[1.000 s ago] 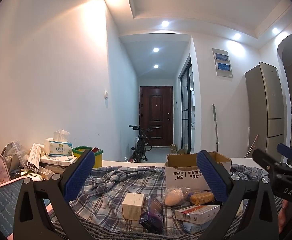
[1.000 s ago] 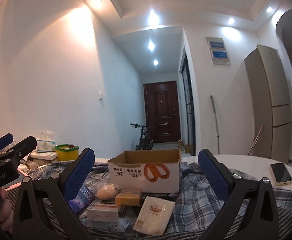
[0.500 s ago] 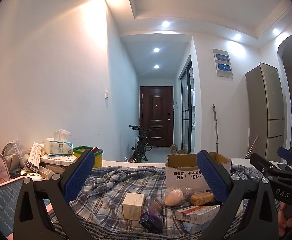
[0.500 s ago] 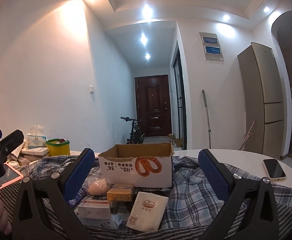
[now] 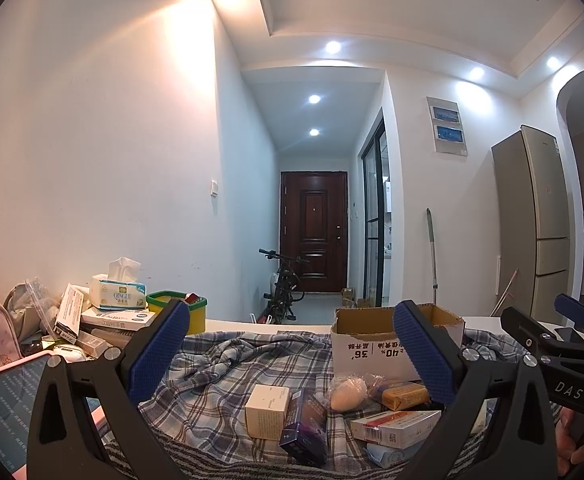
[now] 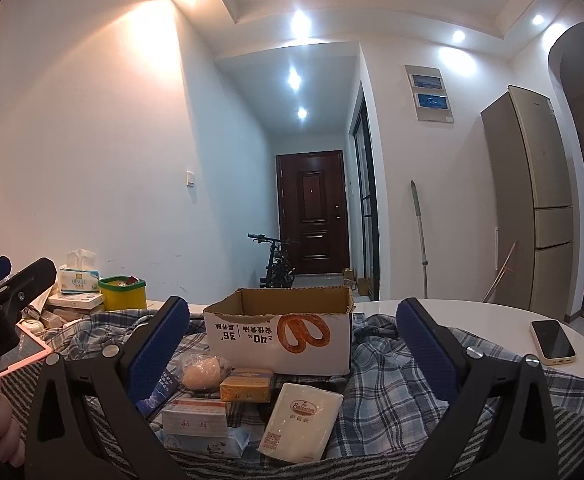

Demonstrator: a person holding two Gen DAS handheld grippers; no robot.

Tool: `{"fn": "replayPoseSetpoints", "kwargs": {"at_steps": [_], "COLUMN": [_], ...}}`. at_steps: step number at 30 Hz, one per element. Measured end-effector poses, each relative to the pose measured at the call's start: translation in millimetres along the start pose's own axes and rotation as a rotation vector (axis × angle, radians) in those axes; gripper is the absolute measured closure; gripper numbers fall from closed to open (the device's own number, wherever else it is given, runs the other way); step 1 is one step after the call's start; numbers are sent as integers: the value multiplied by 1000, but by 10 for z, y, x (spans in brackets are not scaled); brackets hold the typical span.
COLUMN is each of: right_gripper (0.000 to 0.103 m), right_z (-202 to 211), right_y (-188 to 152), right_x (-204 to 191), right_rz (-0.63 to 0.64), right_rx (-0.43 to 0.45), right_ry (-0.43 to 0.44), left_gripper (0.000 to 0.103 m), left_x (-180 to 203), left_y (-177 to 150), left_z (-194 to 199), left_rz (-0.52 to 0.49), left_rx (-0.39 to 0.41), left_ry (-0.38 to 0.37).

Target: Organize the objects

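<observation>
An open cardboard box (image 6: 280, 330) stands on a plaid cloth (image 6: 388, 372); it also shows in the left wrist view as the box (image 5: 368, 346). In front of it lie a bagged round item (image 6: 201, 374), a yellow bar (image 6: 246, 388), a white packet (image 6: 302, 420) and a red-and-white box (image 6: 194, 416). The left wrist view shows a white cube box (image 5: 267, 410), a dark purple box (image 5: 306, 428) and the red-and-white box (image 5: 394, 426). My left gripper (image 5: 290, 354) and my right gripper (image 6: 292, 350) both hang open above these items, holding nothing.
A tissue box (image 5: 118, 294), a green-yellow tub (image 5: 178, 312) and stacked boxes crowd the table's left. A pink-cased tablet (image 5: 8, 392) lies near left. A phone (image 6: 552, 340) rests on the white table (image 6: 492, 316) at right. A bicycle (image 6: 276, 264) stands in the hallway.
The right gripper has shifted right and tilted slightly, so the cardboard box sits more centred and closer in its view. The left gripper has barely moved.
</observation>
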State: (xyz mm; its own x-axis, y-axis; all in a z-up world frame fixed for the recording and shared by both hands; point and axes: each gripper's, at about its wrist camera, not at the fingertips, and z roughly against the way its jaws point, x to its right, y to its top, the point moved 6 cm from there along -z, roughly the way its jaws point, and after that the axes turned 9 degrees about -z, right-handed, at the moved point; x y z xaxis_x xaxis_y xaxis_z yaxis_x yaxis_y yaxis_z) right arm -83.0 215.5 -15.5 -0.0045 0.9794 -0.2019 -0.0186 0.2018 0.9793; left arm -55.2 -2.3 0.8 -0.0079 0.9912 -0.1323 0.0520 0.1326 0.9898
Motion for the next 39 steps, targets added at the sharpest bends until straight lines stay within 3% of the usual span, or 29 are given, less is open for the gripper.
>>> {"fn": "replayPoseSetpoints", "kwargs": {"at_steps": [39], "right_gripper": [0], "right_z": [-28], "right_y": [-27], "right_x": [-16], "right_rz": [9], "right_rx": [7], "right_ry": [6], "left_gripper": [0], "left_x": [-86], "left_y": [21], "left_z": [-8], "left_rz": [33], "left_rx": [30], "left_ry": [-5]}}
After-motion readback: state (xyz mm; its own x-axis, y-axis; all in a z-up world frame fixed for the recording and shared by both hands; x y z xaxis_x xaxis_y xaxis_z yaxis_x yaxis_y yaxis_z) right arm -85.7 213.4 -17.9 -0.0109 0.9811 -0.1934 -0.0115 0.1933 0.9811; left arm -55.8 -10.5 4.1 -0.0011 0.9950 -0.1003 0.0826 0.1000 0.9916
